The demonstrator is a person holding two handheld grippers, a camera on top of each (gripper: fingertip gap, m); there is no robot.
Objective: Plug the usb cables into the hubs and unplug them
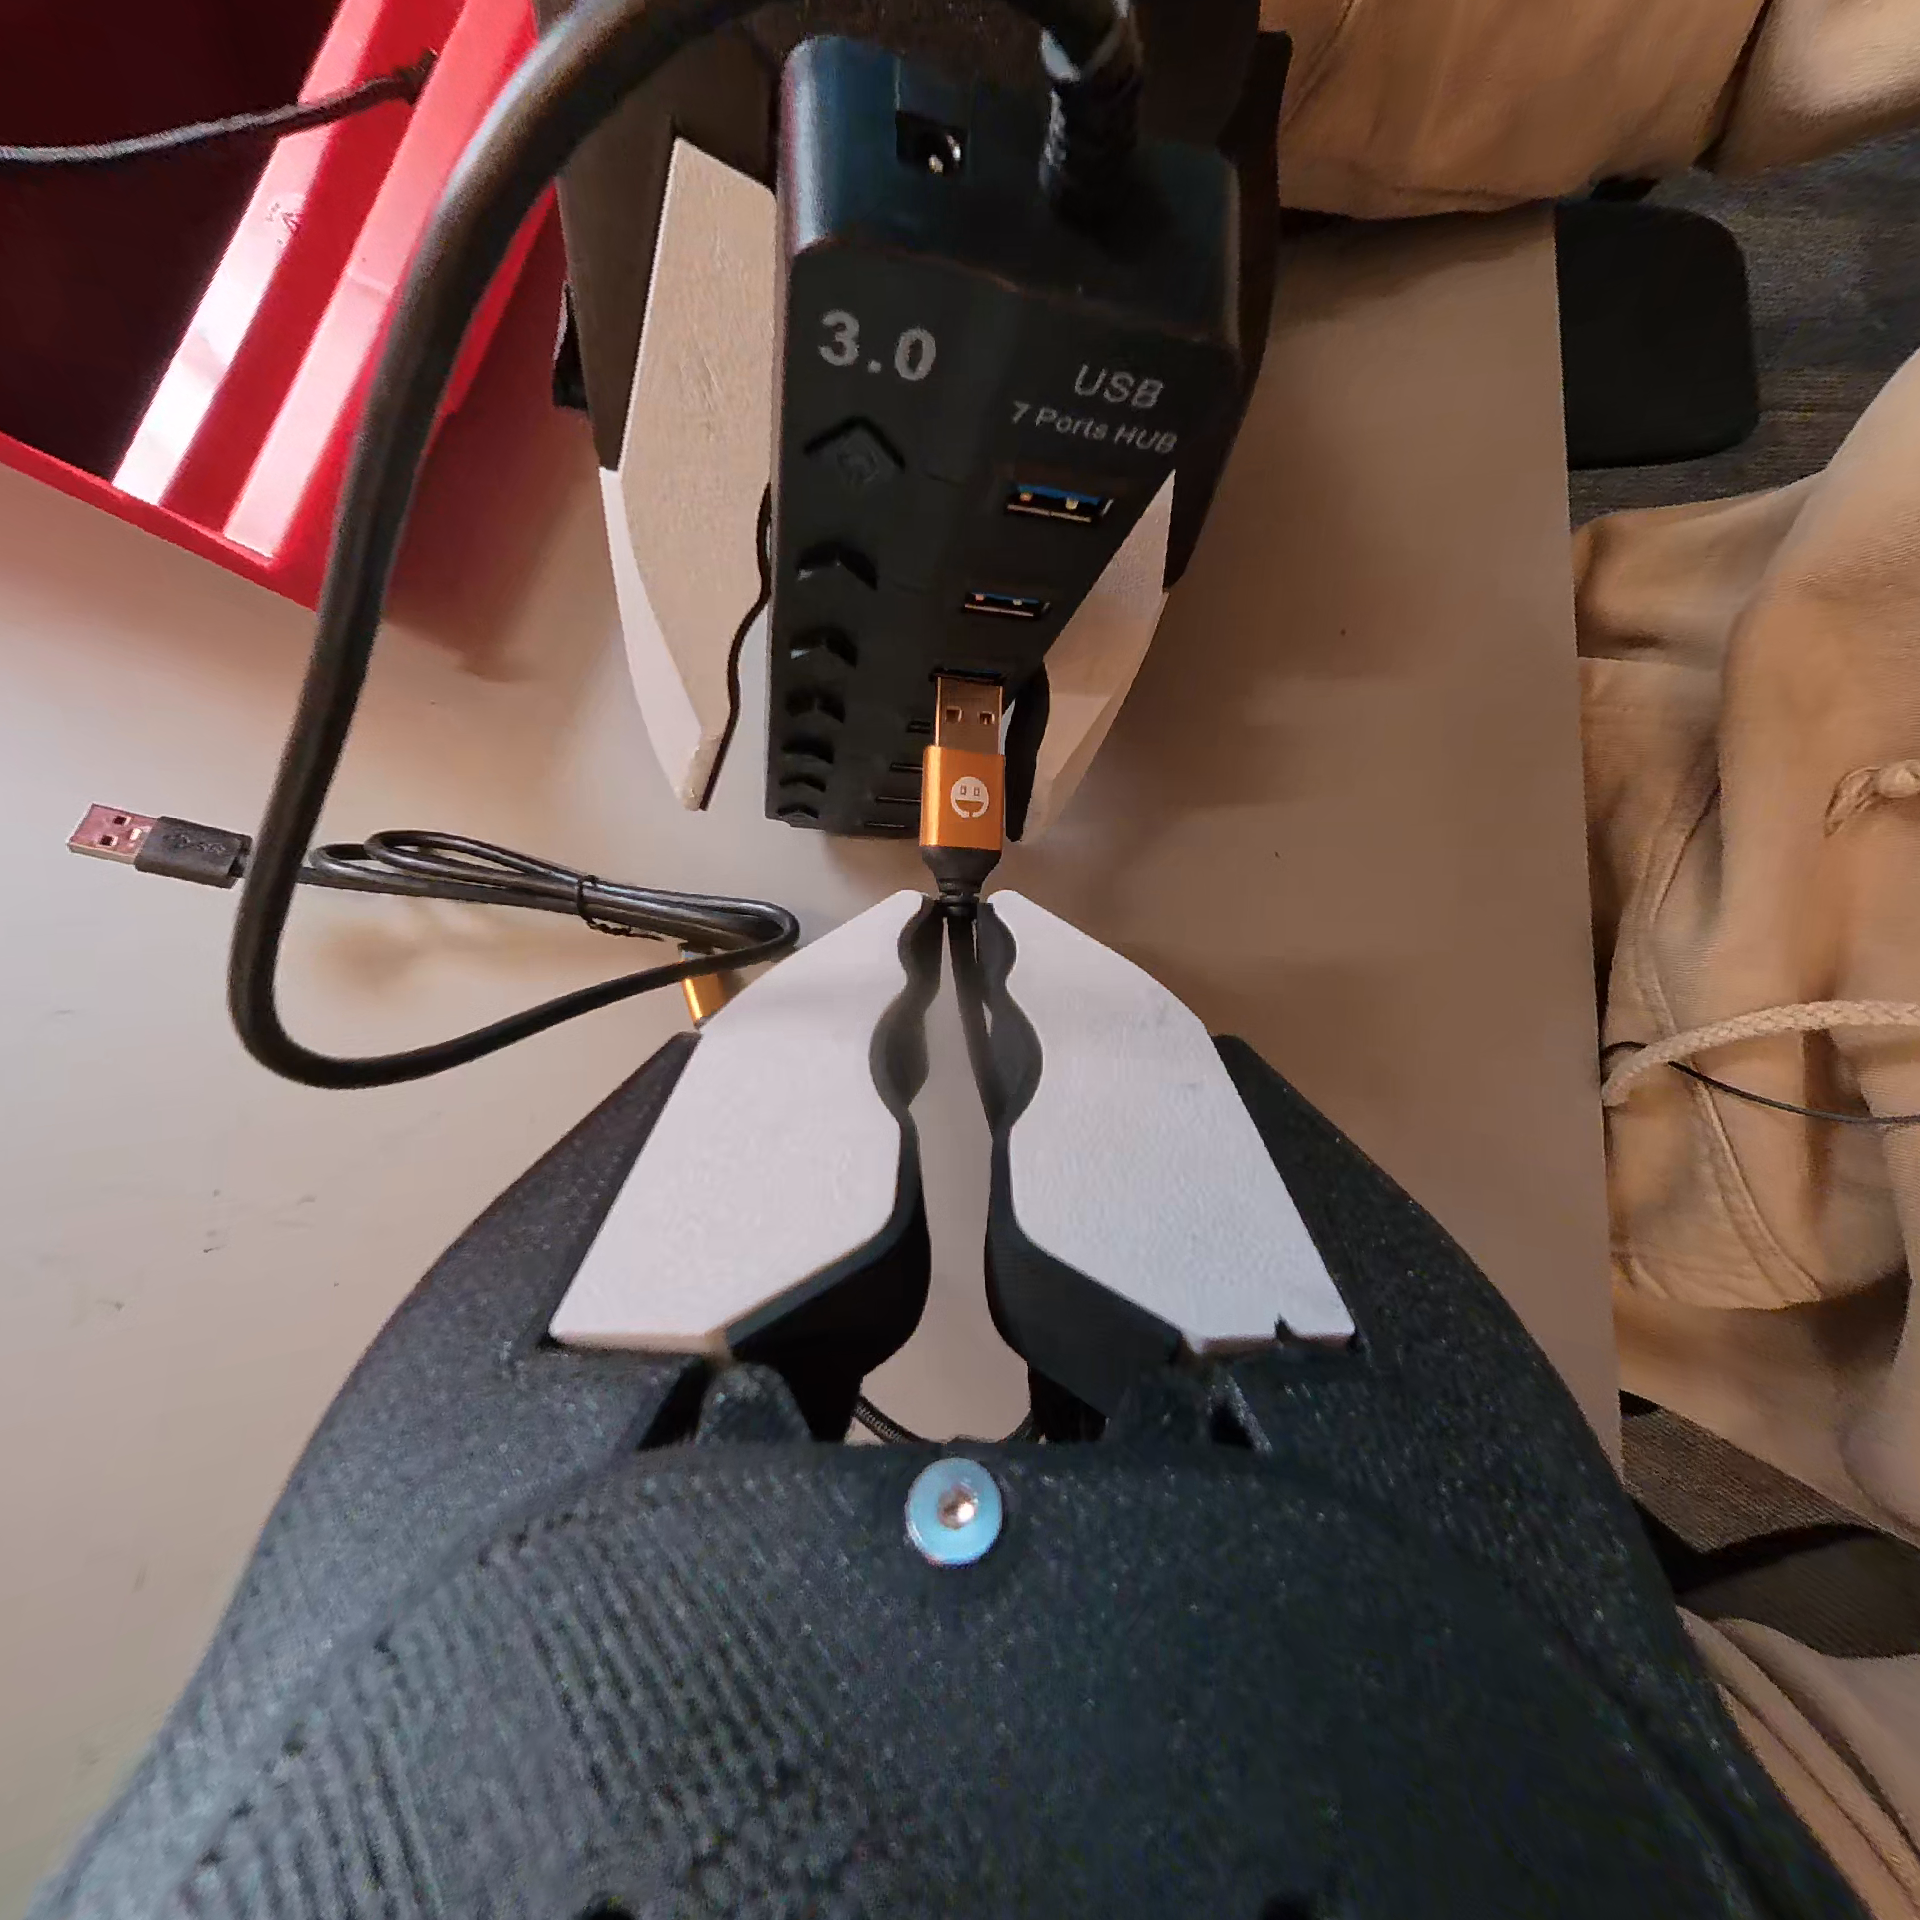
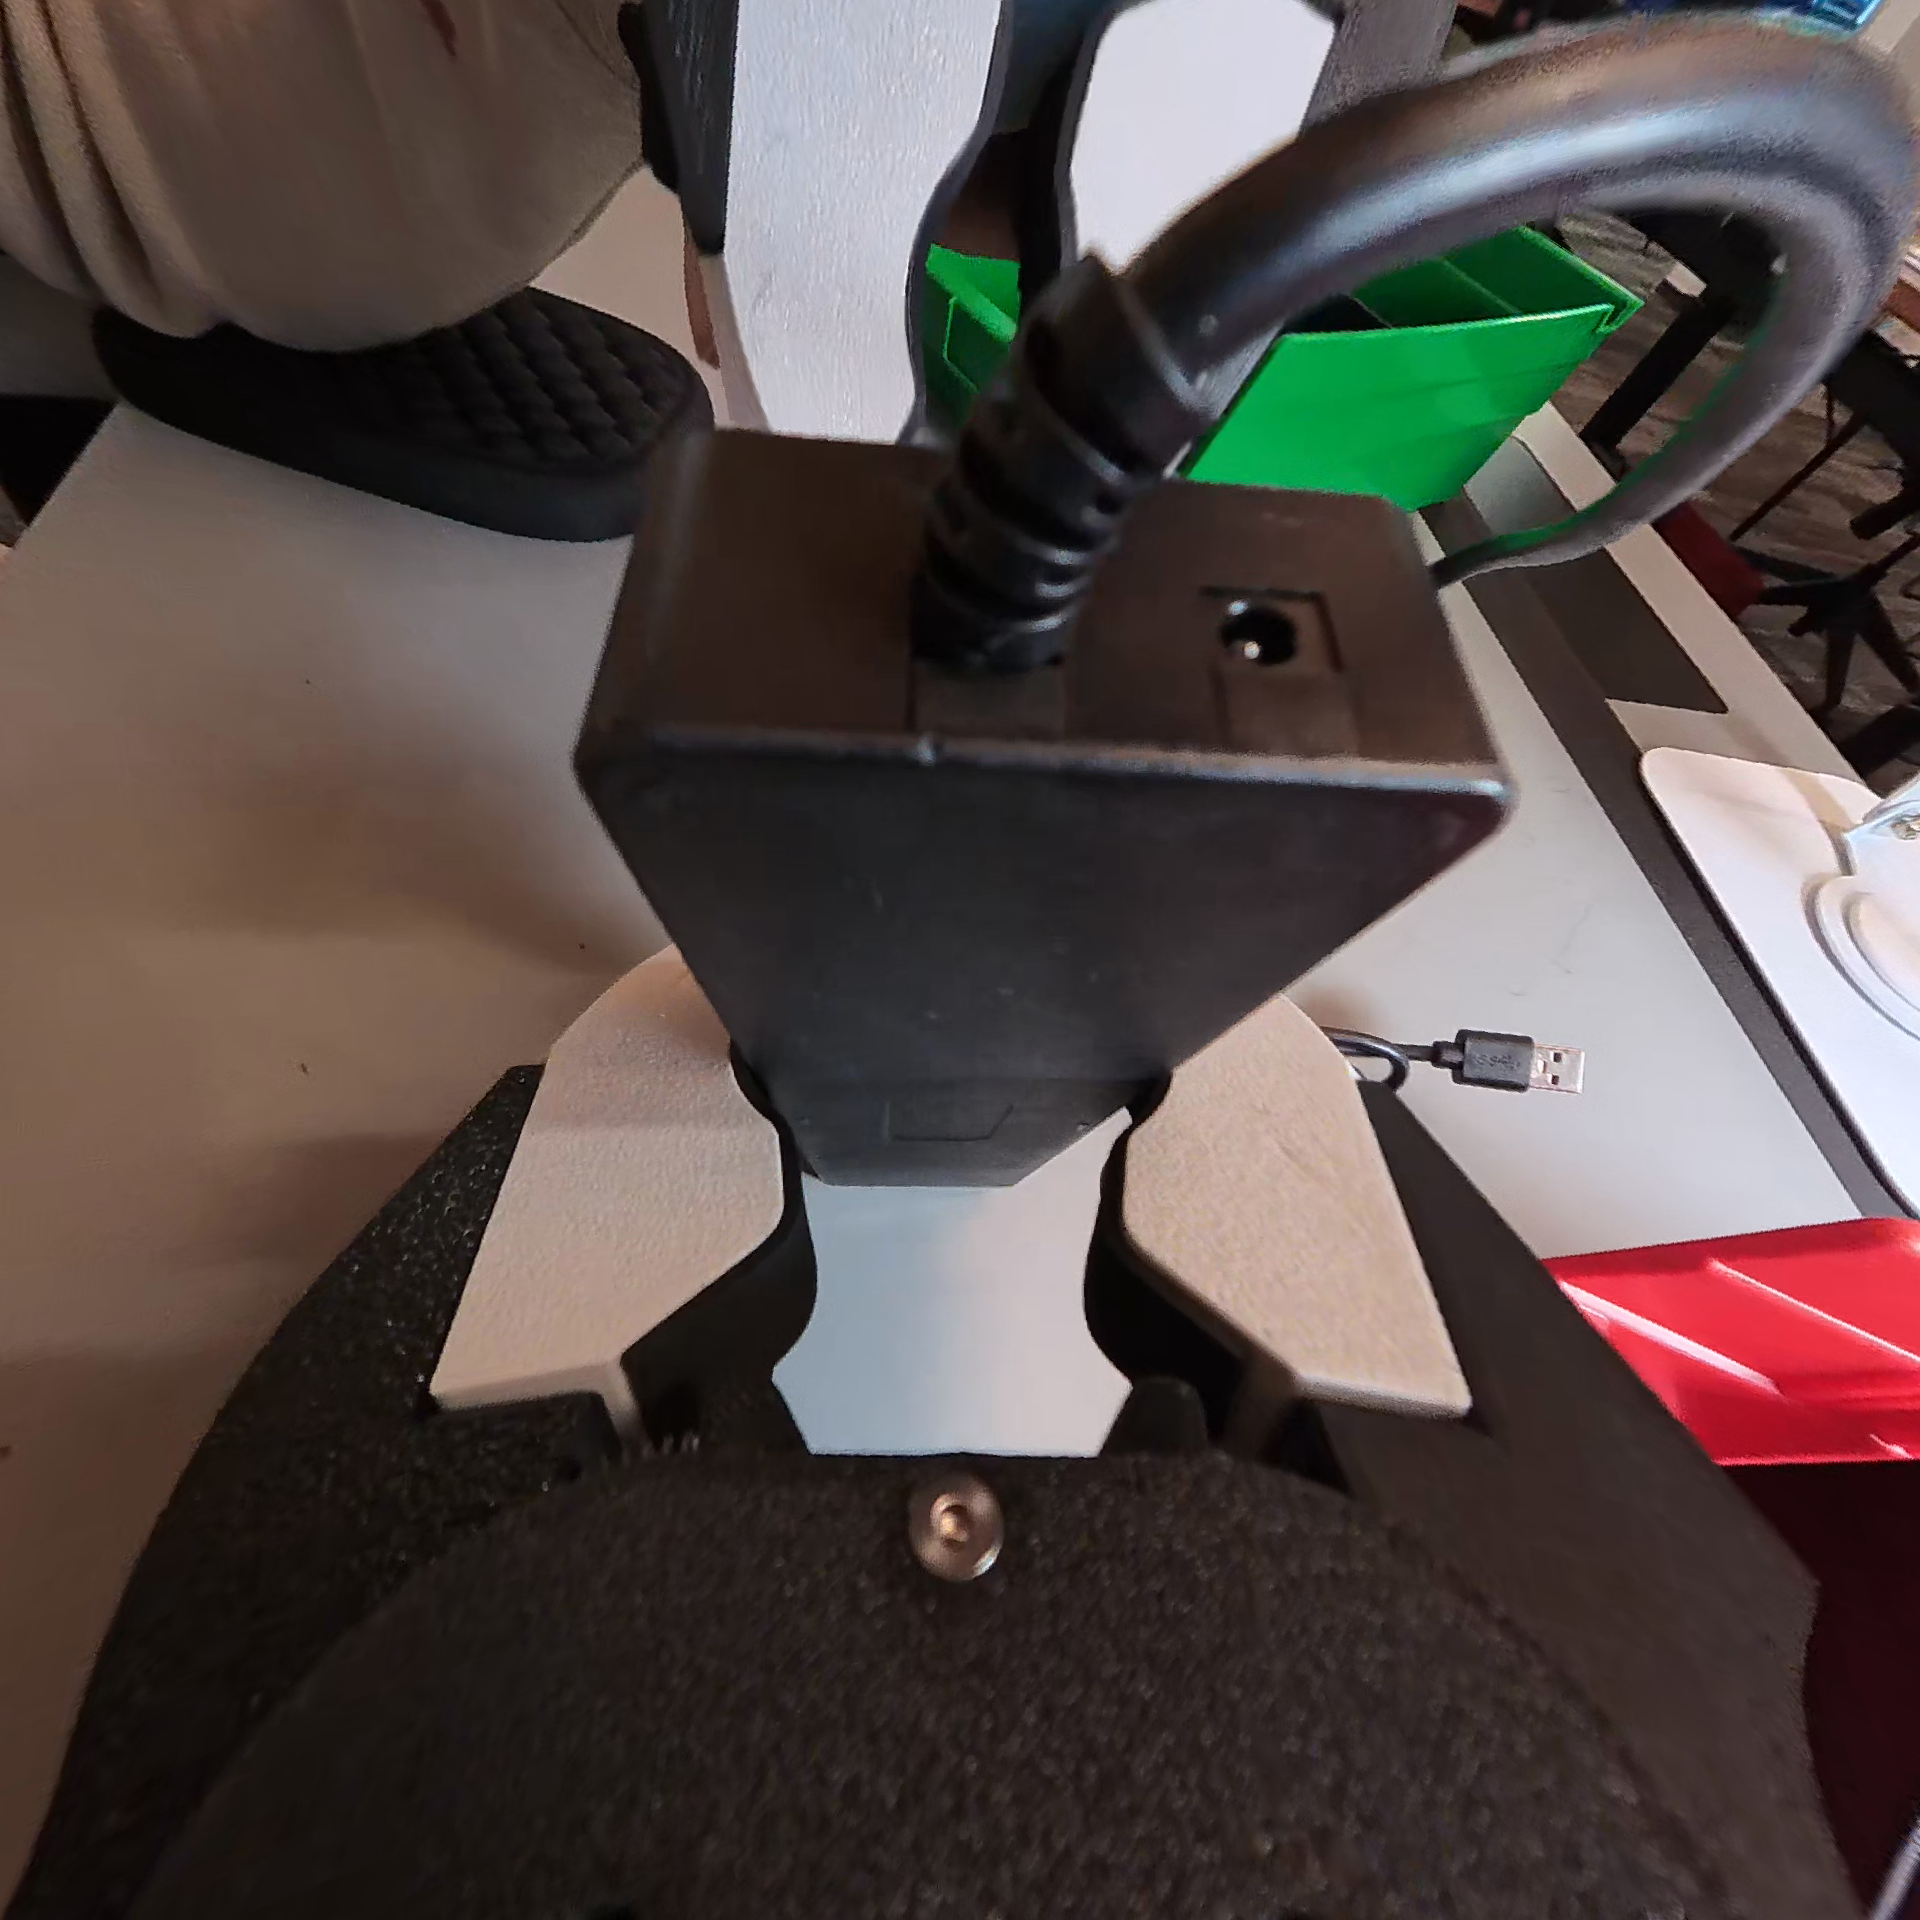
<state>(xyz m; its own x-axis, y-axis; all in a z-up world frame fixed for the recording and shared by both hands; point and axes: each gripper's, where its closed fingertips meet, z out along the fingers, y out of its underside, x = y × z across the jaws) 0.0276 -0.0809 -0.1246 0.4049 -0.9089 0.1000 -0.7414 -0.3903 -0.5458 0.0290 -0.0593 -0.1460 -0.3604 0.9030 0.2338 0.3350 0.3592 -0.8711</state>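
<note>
Left claw [image 1: 954, 914] pinches cable [image 1: 961, 883]; right claw [image 2: 951, 1101] clamps hub [image 2: 997, 883].

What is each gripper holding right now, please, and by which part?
The left gripper pinches the orange-plug USB cable by its cord, just behind the plug. The right gripper clamps the black USB hub across its sides, near one end.

We see a matt black plastic hub [image 1: 997, 416] and an orange anodised-looking metal plug shell [image 1: 963, 795] with a bare shiny metal tip. Gripper bodies are rough, layered black plastic; finger plates [image 1: 790, 1122] are smooth matt white. Red bin [image 1: 343, 343] and green bin [image 2: 1434, 384] are glossy plastic. The table [image 1: 208, 1195] is smooth matt off-white, and the beige cloth [image 1: 1745, 831] is wrinkled.
</note>
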